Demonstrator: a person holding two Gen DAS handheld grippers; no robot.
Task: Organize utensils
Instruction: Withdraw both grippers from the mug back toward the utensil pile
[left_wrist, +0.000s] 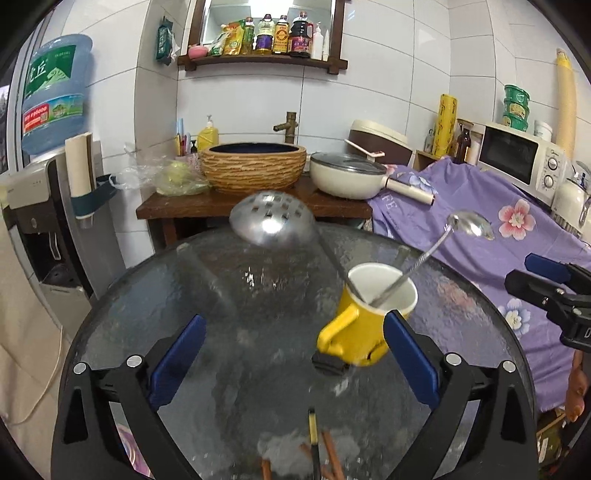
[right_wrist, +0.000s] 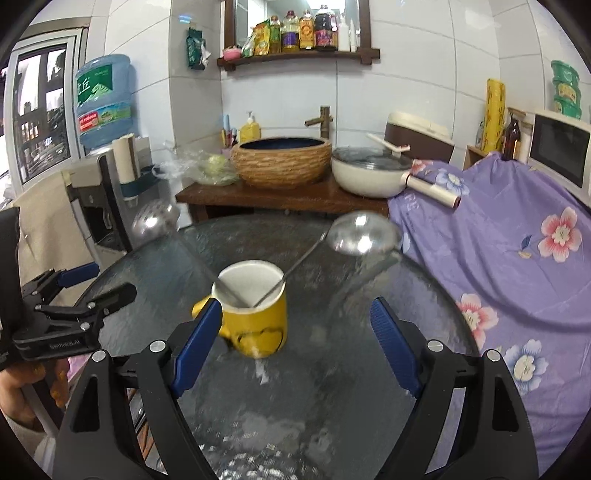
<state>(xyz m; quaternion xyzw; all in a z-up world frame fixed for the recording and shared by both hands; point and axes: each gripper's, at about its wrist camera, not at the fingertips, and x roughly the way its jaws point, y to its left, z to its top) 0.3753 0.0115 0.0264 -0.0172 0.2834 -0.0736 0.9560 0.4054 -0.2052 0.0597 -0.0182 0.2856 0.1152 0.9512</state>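
A yellow mug (left_wrist: 360, 325) (right_wrist: 256, 317) stands on the round glass table (left_wrist: 258, 295) (right_wrist: 332, 369). It holds a slotted metal skimmer (left_wrist: 271, 218) (right_wrist: 153, 219) and a metal ladle (left_wrist: 471, 223) (right_wrist: 360, 232), handles down, bowls sticking out. My left gripper (left_wrist: 295, 354) is open and empty, the mug just ahead by its right finger. My right gripper (right_wrist: 295, 343) is open and empty, the mug beside its left finger. Chopsticks and a dark-handled utensil (left_wrist: 314, 443) lie at the table's near edge in the left wrist view.
Behind the table a wooden stand carries a woven basin (left_wrist: 253, 166) (right_wrist: 282, 160) and a lidded white pan (left_wrist: 351, 177) (right_wrist: 373, 171). A purple floral cloth (left_wrist: 480, 221) (right_wrist: 517, 240) covers furniture at right. A water dispenser (left_wrist: 48, 184) stands at left.
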